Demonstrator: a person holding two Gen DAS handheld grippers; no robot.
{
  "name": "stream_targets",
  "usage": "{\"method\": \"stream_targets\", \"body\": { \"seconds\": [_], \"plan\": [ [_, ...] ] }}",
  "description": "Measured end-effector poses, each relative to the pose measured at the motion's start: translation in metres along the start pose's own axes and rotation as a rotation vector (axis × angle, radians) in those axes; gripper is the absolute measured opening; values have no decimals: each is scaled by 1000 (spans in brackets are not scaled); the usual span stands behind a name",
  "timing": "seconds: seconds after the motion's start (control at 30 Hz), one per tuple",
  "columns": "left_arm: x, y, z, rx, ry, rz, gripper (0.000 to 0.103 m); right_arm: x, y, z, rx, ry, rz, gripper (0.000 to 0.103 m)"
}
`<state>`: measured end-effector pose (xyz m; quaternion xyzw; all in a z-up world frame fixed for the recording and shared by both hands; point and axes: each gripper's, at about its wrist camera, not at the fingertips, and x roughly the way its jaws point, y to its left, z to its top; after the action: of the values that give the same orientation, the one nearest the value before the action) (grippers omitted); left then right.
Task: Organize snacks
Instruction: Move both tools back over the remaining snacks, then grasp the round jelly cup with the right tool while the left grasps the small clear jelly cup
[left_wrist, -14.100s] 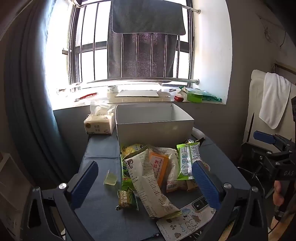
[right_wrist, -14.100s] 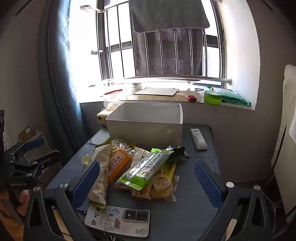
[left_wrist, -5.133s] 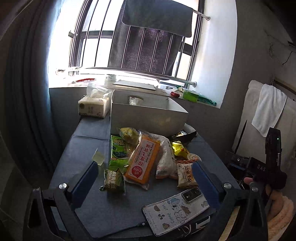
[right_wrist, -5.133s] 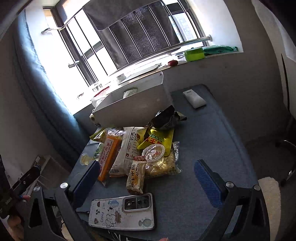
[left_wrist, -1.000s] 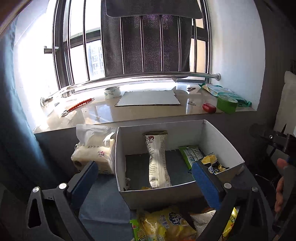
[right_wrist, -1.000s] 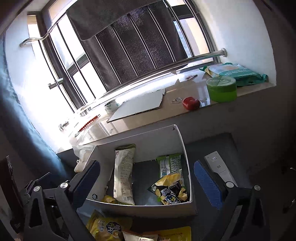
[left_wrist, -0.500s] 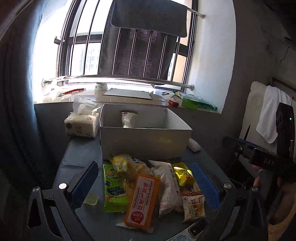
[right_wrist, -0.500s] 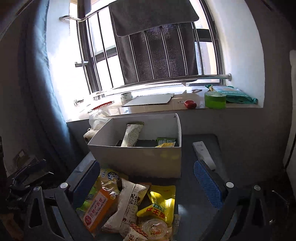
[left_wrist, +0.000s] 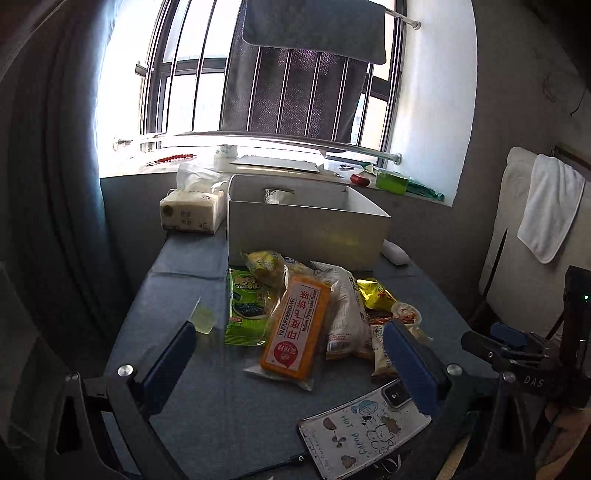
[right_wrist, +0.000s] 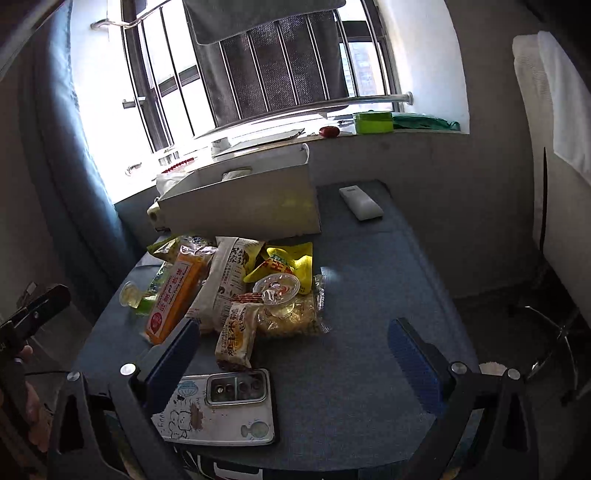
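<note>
A white box (left_wrist: 308, 225) (right_wrist: 243, 208) stands at the table's far side, with one snack top poking above its rim. In front of it lies a pile of snacks: an orange cake pack (left_wrist: 297, 326) (right_wrist: 175, 295), a green seaweed pack (left_wrist: 246, 308), a white bag (left_wrist: 345, 310) (right_wrist: 225, 282), a yellow bag (right_wrist: 286, 264), a clear jelly cup (right_wrist: 276, 287) and a small bun pack (right_wrist: 236, 336). My left gripper (left_wrist: 293, 367) hovers open above the table's near side. My right gripper (right_wrist: 295, 363) is open too, low over the near right, holding nothing.
A phone in a cartoon case (left_wrist: 364, 430) (right_wrist: 221, 410) lies at the near edge with a cable. A tissue pack (left_wrist: 192, 214) sits left of the box, a white remote (right_wrist: 361, 203) right of it. A small jelly cup (left_wrist: 202, 317) lies apart at the left. The windowsill holds clutter.
Both grippers have pulled back and dropped lower from the box toward the near side of the table. The pile and phone fill more of both views.
</note>
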<state>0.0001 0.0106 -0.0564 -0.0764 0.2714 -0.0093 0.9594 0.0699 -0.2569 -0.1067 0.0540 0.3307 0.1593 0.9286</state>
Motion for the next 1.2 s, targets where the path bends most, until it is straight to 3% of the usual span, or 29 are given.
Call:
{"method": "stream_targets", "body": {
  "seconds": [0.37,0.7,0.87,0.93,0.97,1.0,1.2],
  "plan": [
    [15,5,-8,-39,53,-24,103,20,11,-10,-33,55,7,103],
    [22,16,-14,-61,74,-24,103,78,15,29,-41,102,-48,103],
    [23,30,-17,-99,85,-13,103,113,25,38,-80,190,-94,103],
    [24,35,-18,-111,90,-9,103,119,23,37,-55,204,-85,91],
    [24,37,-19,-116,92,-7,103,122,22,37,-54,214,-87,64],
    [25,39,-20,-120,94,-5,103,122,20,36,-51,216,-85,51],
    [31,44,-22,-131,108,0,103,106,16,39,-36,121,-72,51]
  ]
}}
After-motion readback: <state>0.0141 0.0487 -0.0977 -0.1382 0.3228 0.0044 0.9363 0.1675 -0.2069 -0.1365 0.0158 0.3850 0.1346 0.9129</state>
